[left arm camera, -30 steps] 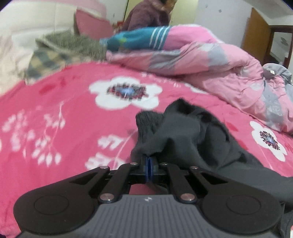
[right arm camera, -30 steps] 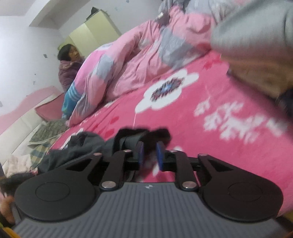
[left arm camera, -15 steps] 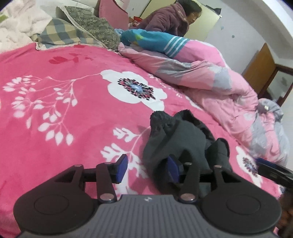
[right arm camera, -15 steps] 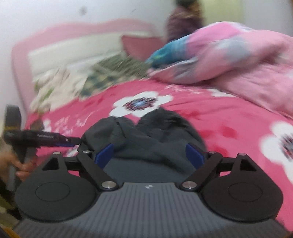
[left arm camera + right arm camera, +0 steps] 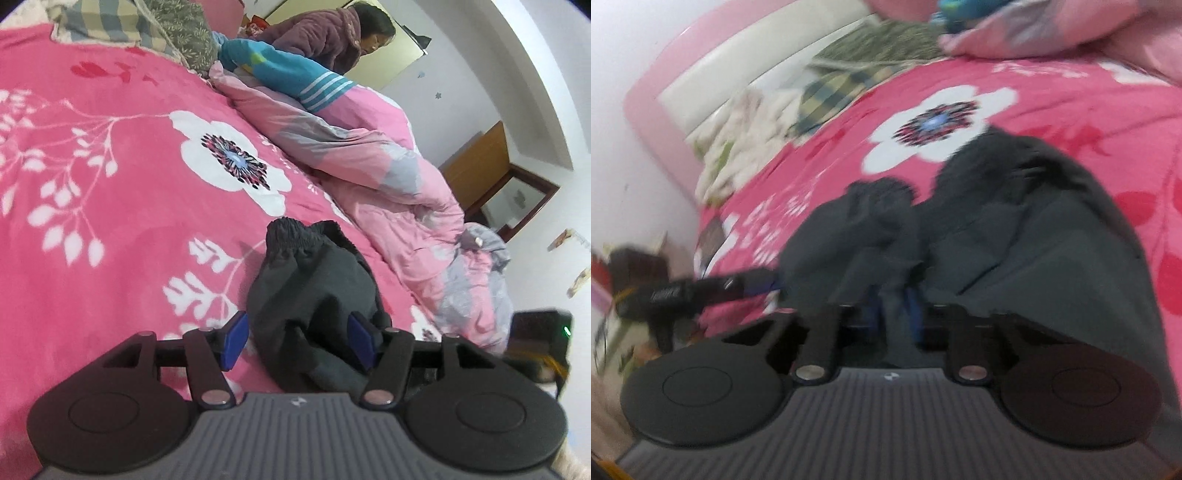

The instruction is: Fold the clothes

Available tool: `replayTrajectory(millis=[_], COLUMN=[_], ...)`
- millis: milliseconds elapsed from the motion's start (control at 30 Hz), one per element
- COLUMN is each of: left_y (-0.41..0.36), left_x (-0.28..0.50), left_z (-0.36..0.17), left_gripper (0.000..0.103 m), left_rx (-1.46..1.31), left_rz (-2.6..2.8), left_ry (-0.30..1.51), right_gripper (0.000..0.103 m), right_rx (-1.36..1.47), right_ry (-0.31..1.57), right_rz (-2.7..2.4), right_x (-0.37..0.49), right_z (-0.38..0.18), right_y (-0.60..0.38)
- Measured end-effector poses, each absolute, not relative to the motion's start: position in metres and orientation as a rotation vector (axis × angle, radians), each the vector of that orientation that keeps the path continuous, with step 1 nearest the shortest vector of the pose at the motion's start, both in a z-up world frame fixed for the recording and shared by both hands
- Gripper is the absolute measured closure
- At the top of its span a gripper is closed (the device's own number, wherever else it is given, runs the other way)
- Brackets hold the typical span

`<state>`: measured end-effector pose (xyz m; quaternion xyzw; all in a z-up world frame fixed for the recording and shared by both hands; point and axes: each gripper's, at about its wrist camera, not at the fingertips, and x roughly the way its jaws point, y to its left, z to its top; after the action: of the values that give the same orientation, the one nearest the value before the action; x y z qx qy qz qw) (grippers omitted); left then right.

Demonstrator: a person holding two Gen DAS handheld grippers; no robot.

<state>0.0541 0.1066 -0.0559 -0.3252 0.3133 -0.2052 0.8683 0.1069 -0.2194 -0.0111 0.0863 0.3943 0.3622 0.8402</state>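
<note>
A dark grey garment (image 5: 314,280) with an elastic cuff lies crumpled on the pink flowered bedspread (image 5: 110,221). My left gripper (image 5: 297,339) straddles its near end. The jaws are opening: the left pad stands off the cloth and the right pad rests beside it. In the blurred right wrist view the same garment (image 5: 1015,229) fills the middle. My right gripper (image 5: 892,306) is closing, with a fold of the dark cloth pinched between its blue pads. The left gripper (image 5: 701,288) shows at that view's left edge, at the garment's other side.
A bunched pink and grey quilt (image 5: 388,177) runs along the bed's far side, with a person (image 5: 332,33) bent over behind it. Checked and green pillows (image 5: 147,29) lie by the pink headboard (image 5: 738,62). A wooden cabinet (image 5: 476,166) stands against the wall.
My left gripper let go of the garment's end and opened around it. My right gripper swung across the bed to the garment, opened wide, then closed on a fold.
</note>
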Motion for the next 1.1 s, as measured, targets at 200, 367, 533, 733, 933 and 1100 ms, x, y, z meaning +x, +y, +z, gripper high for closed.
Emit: replayTrajectory(millis=[200, 367, 533, 733, 933, 1100], left_y=[0.122, 0.123, 0.108, 0.088, 0.059, 0.024], left_x=[0.047, 0.041, 0.039, 0.036, 0.032, 0.05], left_z=[-0.051, -0.045, -0.038, -0.021, -0.012, -0.023], left_gripper=[0.041, 0.037, 0.027, 0.018, 0.012, 0.014], left_rx=[-0.751, -0.725, -0.617, -0.475, -0.283, -0.106], left_rz=[-0.444, -0.42, -0.399, -0.422, -0.422, -0.303], left_ry=[0.647, 0.646, 0.671, 0.628, 0.62, 0.702], right_gripper=[0.096, 0.095, 0.091, 0.067, 0.048, 0.046], right_rx=[0.062, -0.088, -0.169, -0.102, 0.045, 0.247], right_ry=[0.772, 0.748, 0.721, 0.685, 0.606, 0.561], right_rz=[0.918, 0.979, 0.957, 0.887, 0.768, 0.546], right_x=[0.048, 0.004, -0.027, -0.041, -0.054, -0.042], right_z=[0.007, -0.008, -0.037, -0.024, 0.008, 0.019], right_y=[-0.161, -0.103, -0.064, -0.08, -0.158, -0.233])
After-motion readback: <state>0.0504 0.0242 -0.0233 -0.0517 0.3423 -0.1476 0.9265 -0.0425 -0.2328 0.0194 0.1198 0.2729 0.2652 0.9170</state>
